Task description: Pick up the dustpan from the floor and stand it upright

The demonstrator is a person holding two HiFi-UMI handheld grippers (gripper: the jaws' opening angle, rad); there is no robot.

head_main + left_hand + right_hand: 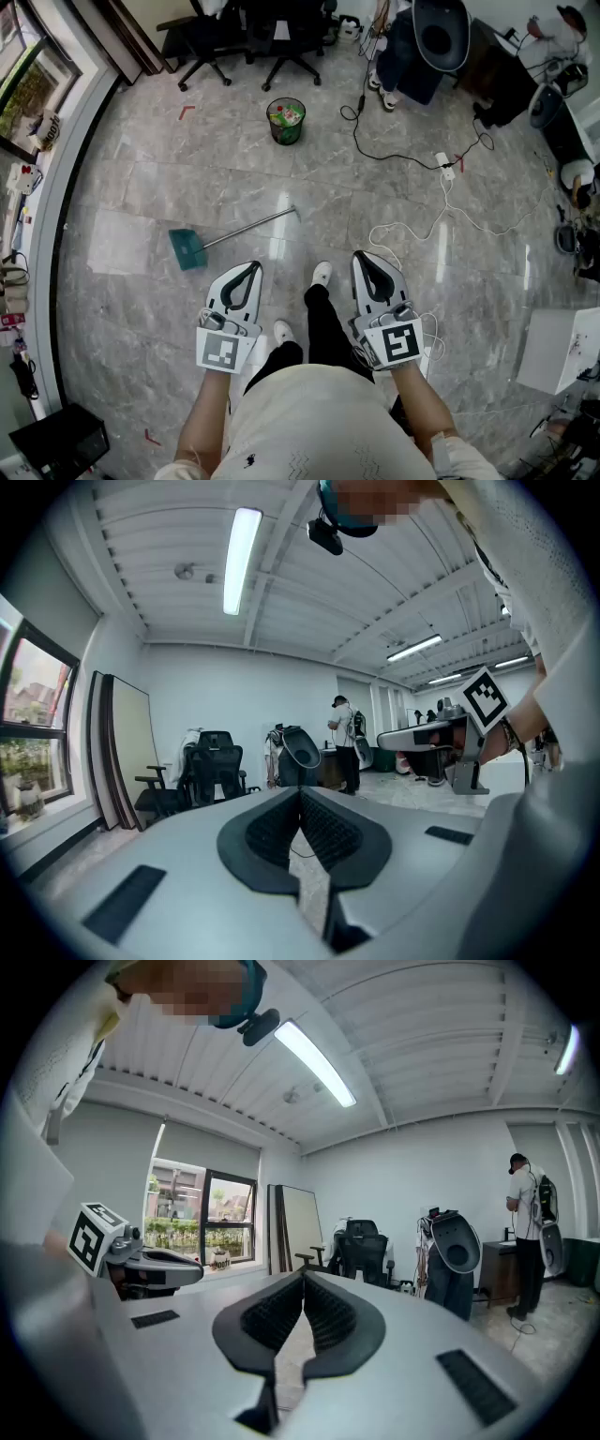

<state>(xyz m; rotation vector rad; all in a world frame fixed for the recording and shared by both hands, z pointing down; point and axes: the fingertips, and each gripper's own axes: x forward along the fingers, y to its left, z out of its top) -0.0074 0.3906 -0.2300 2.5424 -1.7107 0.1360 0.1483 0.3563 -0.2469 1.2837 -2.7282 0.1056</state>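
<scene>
Now, our left gripper (pixel 249 270) and right gripper (pixel 367 260) are both closed on nothing, the dustpan (pixel 188 249) lies flat on the floor (pixel 141 309) short of the bin (pixel 286 120), and we risk its thin handle slipping or swinging.

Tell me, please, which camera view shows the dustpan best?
The head view: the teal dustpan lies flat on the floor, its long handle pointing up-right, ahead of the left gripper. Both gripper views look across the room at office chairs; neither shows it.
</scene>
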